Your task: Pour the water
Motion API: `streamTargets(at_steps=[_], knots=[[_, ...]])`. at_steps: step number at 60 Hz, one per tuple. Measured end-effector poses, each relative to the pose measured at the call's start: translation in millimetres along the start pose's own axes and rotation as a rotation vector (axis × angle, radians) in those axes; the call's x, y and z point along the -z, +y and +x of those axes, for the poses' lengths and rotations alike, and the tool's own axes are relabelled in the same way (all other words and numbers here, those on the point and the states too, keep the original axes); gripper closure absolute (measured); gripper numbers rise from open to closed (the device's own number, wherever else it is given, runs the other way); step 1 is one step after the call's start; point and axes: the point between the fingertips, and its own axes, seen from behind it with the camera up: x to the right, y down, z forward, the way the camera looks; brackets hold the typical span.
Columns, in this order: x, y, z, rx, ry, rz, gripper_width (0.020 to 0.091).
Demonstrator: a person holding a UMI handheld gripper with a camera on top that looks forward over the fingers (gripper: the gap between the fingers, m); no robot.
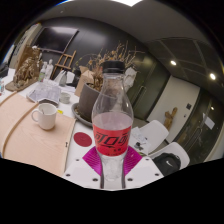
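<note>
Gripper [112, 160] clamped on bottle [112, 115], white mug [45, 115] left, glass [87, 101] behind

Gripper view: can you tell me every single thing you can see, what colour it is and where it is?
Bottle: one, clear plastic with a red label and dark cap, upright between the fingers.
Mug: one, white, on the table beside the bottle, apart from it.
Table: one, pale top, under the mug and bottle.
Chairs: at least two white seats, on the bottle's other side from the mug.
Cluttered things: several, too small to tell, beyond the mug.
Gripper: one, its pink pads pressing on both sides of the bottle's lower part.
</note>
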Motion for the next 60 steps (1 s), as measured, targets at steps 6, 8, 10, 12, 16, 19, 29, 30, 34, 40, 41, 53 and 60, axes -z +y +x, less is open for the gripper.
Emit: streamTargets(at_steps=[6, 8, 10, 12, 16, 19, 29, 30, 34, 40, 41, 53, 60], knots=[[-22, -42, 12, 0.189, 0.057, 0.047, 0.0875], [-31, -58, 13, 0.256, 0.076, 0.070, 0.0877], [-41, -71, 14, 0.335, 0.097, 0.086, 0.0877], [-52, -84, 15, 0.415, 0.118, 0.102, 0.0876], [-71, -109, 10, 0.566, 0.150, 0.149, 0.0877], [-82, -126, 6, 0.674, 0.185, 0.184, 0.0877], [-118, -153, -20, 1.012, 0.241, 0.266, 0.0879], [-121, -153, -23, 1.042, 0.244, 0.269, 0.0879], [-133, -153, -35, 1.147, 0.248, 0.288, 0.0880], [-145, -155, -50, 1.295, 0.279, 0.313, 0.0876], [-146, -156, -53, 1.316, 0.285, 0.319, 0.0876], [-156, -165, -85, 1.470, 0.292, 0.380, 0.0876], [-157, -166, -95, 1.484, 0.276, 0.392, 0.0874]])
